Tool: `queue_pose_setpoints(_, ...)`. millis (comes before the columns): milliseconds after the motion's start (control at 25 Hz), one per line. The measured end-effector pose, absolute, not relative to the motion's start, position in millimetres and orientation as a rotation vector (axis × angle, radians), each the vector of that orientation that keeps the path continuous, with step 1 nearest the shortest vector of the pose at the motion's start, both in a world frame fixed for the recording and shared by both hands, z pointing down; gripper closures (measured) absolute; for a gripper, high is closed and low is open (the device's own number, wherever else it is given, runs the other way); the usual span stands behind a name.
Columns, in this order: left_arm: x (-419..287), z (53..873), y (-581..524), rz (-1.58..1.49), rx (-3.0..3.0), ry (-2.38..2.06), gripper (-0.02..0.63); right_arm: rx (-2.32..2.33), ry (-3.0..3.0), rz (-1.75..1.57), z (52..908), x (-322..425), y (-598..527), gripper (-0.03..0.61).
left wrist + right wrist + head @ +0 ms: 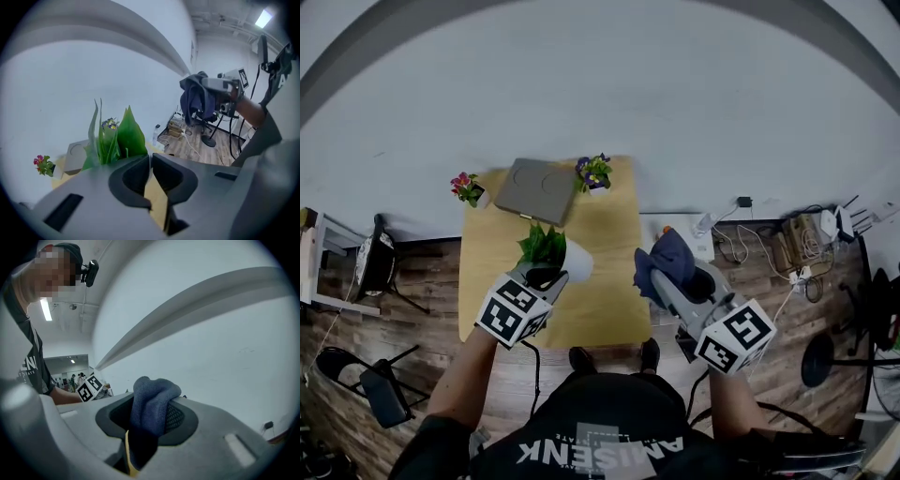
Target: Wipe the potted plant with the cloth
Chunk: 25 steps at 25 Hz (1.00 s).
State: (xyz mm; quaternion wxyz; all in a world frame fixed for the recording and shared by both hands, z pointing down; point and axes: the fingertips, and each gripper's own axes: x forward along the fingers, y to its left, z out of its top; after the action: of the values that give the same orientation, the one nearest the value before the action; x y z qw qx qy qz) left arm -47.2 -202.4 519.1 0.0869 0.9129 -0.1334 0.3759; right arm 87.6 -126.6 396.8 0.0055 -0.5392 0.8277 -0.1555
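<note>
— Head view, leftmost: what are the left tongs [546, 276] doing?
— Nearly together, pinched on the plant [544, 246], over the near left part of the table [605, 225].
— And the right tongs [661, 281]?
— Clamped on the cloth [667, 258], which bunches up above them at the table's right edge, apart from the plant.

Wooden table [605, 272] carries grey board [534, 190], pink-flowered pot [470, 189]; purple-flowered pot [594, 173].

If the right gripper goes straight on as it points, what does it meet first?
Probably nothing near. Past the cloth clamped in the right gripper, its view shows only the bare wall. The left gripper's marker cube sits off to the left, though depth is unclear.
</note>
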Motion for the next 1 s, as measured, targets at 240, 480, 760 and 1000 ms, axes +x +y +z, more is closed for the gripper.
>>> queue_pose_setpoints(240, -52, 460, -191, 0.990, 2.716, -0.302, 0.592, -1.590, 2.656, -0.392, 369, 53, -138, 0.454)
queue_pose_setpoints(480, -58, 412, -188, 0.832, 2.756, -0.265, 0.594, -1.540, 2.692, -0.319, 347, 20, -154, 0.454)
queue_pose_setpoints(760, -71, 380, -188, 0.713, 2.774, -0.267, 0.595, -1.499, 2.742, -0.237, 322, -13, -166, 0.453)
queue_pose_setpoints(1000, -70, 378, -188, 0.696, 2.743, -0.310, 0.598, -1.425, 2.845, -0.215, 314, -46, -179, 0.454)
